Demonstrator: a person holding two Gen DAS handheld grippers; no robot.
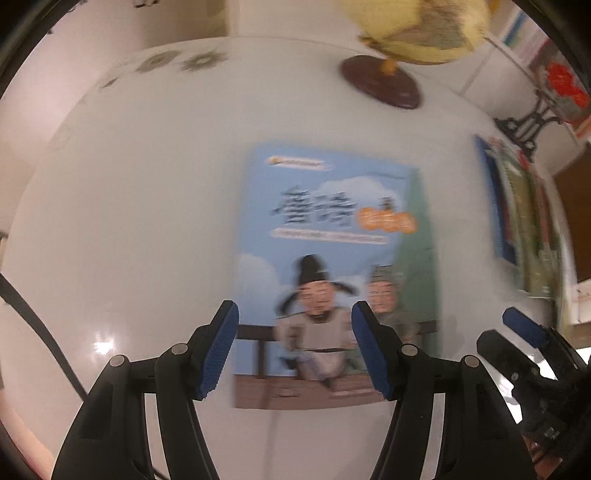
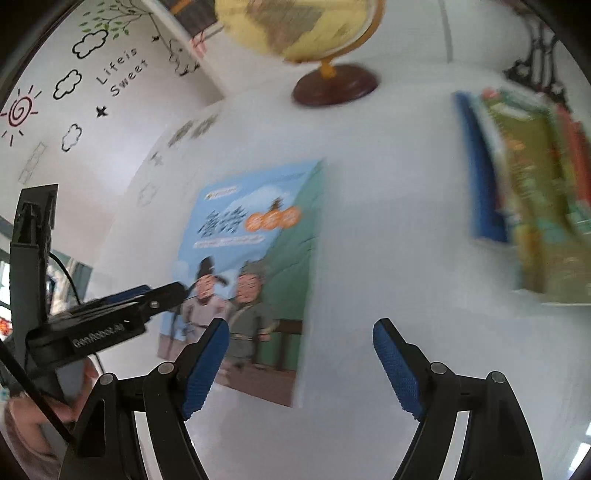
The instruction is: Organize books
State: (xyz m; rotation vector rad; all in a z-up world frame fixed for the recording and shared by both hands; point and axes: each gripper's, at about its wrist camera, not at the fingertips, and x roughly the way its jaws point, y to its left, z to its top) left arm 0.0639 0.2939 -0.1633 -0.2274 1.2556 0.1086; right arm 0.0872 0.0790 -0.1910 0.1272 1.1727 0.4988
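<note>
A blue book (image 1: 332, 240) with cartoon figures on its cover lies flat on the white table (image 1: 129, 221). My left gripper (image 1: 295, 314) hovers over the book's lower half, jaws open, nothing between the pads. In the right wrist view the same book (image 2: 251, 258) lies ahead and to the left. My right gripper (image 2: 301, 328) is open over bare table beside the book's right edge. The left gripper (image 2: 147, 295) reaches in from the left over the book. The right gripper (image 1: 524, 325) shows at the lower right of the left wrist view.
Several colourful books (image 2: 528, 192) are grouped at the right, seen again as a row of books (image 1: 524, 214). A globe (image 2: 303, 26) on a dark round base (image 1: 380, 81) stands at the back. A black iron stand (image 1: 528, 122) sits by the books. A hand (image 2: 29, 424) shows lower left.
</note>
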